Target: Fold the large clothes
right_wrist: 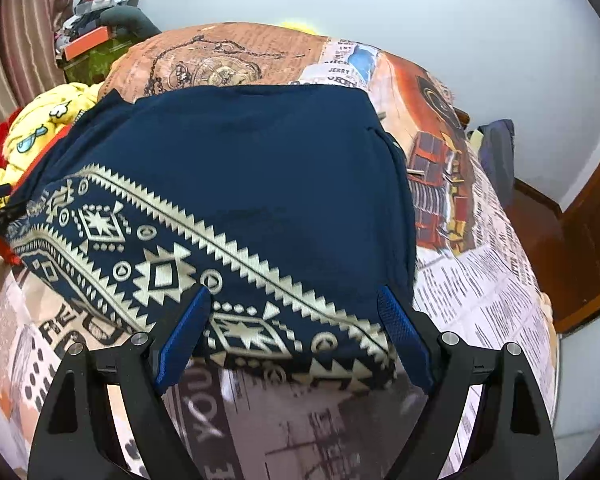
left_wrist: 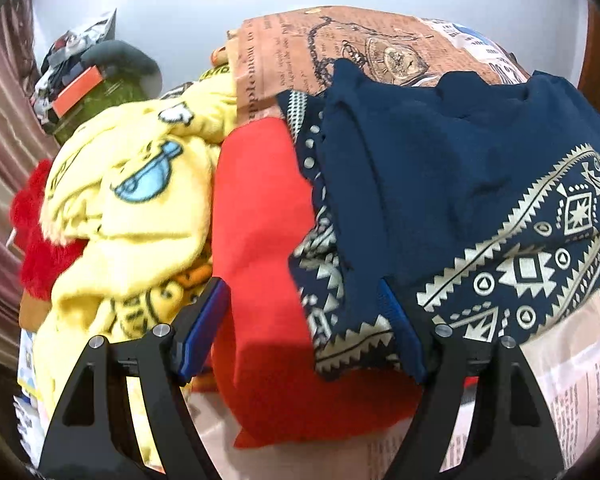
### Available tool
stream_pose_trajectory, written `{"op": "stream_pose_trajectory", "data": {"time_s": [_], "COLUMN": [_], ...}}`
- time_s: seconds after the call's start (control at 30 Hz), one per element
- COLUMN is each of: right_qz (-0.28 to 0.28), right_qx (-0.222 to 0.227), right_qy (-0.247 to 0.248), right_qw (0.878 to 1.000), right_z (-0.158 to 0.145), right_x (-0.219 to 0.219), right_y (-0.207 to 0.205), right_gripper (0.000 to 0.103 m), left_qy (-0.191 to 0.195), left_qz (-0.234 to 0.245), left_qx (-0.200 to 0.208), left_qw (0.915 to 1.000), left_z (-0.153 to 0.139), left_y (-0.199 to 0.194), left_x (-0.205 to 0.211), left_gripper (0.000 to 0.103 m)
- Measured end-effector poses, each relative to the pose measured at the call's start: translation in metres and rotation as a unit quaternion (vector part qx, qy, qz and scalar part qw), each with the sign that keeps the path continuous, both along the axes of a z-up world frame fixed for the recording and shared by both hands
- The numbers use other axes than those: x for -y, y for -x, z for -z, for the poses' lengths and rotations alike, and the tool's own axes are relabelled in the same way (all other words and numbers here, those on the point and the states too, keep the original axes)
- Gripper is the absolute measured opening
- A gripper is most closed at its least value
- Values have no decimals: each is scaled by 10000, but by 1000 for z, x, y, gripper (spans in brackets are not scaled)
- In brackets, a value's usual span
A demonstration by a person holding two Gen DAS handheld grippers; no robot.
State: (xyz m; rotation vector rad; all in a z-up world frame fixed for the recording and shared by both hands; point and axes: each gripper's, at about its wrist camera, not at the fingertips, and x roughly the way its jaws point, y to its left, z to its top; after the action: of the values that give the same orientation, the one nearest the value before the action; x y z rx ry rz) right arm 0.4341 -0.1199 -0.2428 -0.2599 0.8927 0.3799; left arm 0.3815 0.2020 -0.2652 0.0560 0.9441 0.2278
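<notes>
A navy garment with a cream geometric band lies folded on the newspaper-print bed sheet. My right gripper hangs over its near edge, jaws wide apart. The patterned hem lies between the blue pads, which do not press on it. In the left wrist view the same navy garment fills the right side, with its left edge bunched over a red cloth. My left gripper stands open over that edge, the red cloth and the navy hem between its blue pads.
A yellow cartoon-print fleece and a fluffy red item are heaped to the left. Behind them stands a green box with clutter on top. A striped curtain hangs at the left, and a wooden door stands at the right.
</notes>
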Motion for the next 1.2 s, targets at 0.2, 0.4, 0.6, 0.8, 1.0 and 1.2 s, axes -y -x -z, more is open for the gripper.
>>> {"op": "stream_pose_trajectory", "data": {"time_s": [0.2, 0.4, 0.6, 0.8, 1.0, 1.2], "right_qz": [387, 555, 428, 163, -105, -133], "right_qx": [-237, -183, 71, 104, 19, -214], "right_qy": [218, 158, -205, -537, -539, -558], "right_qw": [9987, 9982, 9988, 9984, 9985, 9981], "right_z": [2, -15, -43, -51, -38, -21], "right_x": [21, 40, 32, 2, -29, -42], "right_y": [6, 18, 24, 18, 11, 6], "right_gripper": [84, 84, 84, 84, 84, 84], "left_qy": [324, 586, 2350, 3738, 4614, 4855], "left_qz": [-337, -889, -847, -737, -858, -793], "left_qx": [124, 489, 769, 446, 304, 268], "left_qw": [9988, 9931, 9652, 9235, 8825, 8702], "left_z": [-17, -54, -69, -28, 10, 23], "left_y": [20, 40, 63, 54, 45, 24], "left_x": [-15, -37, -45, -27, -20, -10], "left_gripper": [77, 77, 77, 77, 74, 73]}}
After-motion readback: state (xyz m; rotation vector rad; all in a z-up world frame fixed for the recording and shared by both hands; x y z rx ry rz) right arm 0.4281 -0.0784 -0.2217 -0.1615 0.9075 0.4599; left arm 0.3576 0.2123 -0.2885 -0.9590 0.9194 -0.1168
